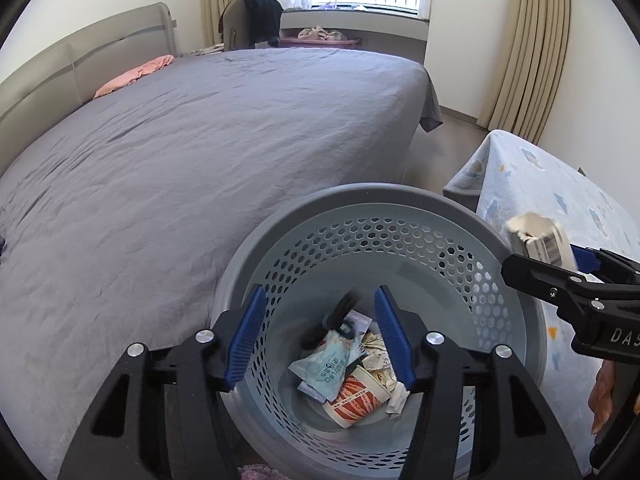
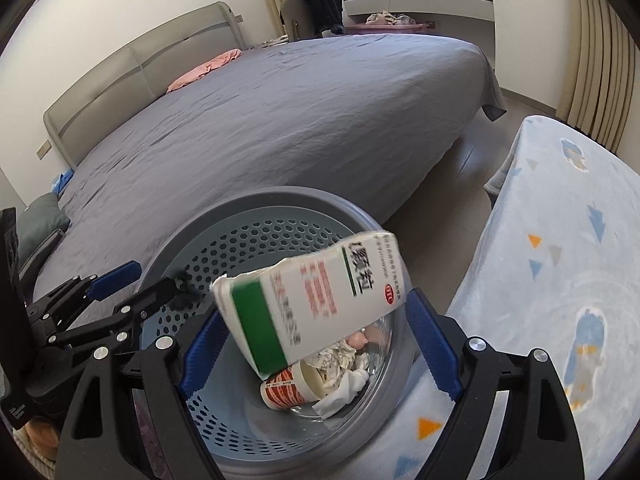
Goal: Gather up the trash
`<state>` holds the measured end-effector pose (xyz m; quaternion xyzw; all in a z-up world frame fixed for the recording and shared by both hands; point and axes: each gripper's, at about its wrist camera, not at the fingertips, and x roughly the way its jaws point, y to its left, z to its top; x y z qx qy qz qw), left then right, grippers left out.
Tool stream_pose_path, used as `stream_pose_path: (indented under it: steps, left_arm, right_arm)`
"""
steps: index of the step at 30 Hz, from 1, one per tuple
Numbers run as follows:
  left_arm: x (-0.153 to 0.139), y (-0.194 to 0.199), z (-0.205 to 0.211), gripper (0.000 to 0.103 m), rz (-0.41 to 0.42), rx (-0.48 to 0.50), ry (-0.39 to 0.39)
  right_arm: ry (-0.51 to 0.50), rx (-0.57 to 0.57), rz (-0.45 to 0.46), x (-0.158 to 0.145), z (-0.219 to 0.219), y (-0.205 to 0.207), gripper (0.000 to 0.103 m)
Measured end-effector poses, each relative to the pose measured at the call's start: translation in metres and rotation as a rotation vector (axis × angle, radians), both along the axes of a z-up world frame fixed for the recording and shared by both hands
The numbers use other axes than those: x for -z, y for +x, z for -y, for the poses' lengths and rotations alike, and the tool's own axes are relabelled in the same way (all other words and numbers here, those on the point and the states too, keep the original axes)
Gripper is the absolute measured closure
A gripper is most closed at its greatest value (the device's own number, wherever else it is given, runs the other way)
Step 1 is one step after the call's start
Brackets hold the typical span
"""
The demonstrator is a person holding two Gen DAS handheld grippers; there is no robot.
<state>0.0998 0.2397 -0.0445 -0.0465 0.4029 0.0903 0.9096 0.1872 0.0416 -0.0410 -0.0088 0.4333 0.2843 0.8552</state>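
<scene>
Left claw [image 1: 319, 336] hangs over the mouth of the grey perforated basket [image 1: 360, 196], pointing down into it; jaws stand wide, blue pads apart with nothing pressed between them; a dark blurred scrap [image 1: 340, 314] shows just below the pads, inside the basket, what it is I cannot tell. Basket stands on the floor against the side of the bed [image 1: 180, 160], which has a grey sheet; a surface draped in a pale blue patterned blanket [image 1: 560, 184] is just beside it on the other side. At the bottom of the basket: a red-and-white paper cup [image 1: 352, 400] lying on its side, a light blue pouch [image 1: 328, 364] resting partly on it, crumpled paper [image 1: 380, 354] next to both. Right claw [image 2: 316, 304] comes in over the basket's rim from the blanket side; its jaws are spread wide around a white medicine box [image 2: 280, 320] with a green band, held across the pad tips, tilted, its print partly blurred; the box sits above the basket opening, not yet among the trash. Fingers of the person's hand [image 1: 600, 400] show behind the right claw's body in the left wrist view.
</scene>
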Motion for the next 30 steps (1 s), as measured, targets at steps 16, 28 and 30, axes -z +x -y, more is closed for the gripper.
stream_pose_path:
  steps: [16, 28, 30]
  left_arm:
    - [-0.006, -0.013, -0.003, 0.027, 0.015, -0.044, 0.007]
    - [-0.017, -0.024, 0.003, 0.009, 0.033, -0.063, 0.040]
    - [-0.018, -0.025, 0.005, 0.009, 0.032, -0.064, 0.046]
  right_arm:
    - [0.023, 0.035, 0.001, 0.001, 0.009, -0.014, 0.020]
    - [0.030, 0.092, 0.017, 0.000, 0.023, -0.033, 0.020]
    - [0.036, 0.102, 0.014, 0.000, 0.025, -0.035, 0.020]
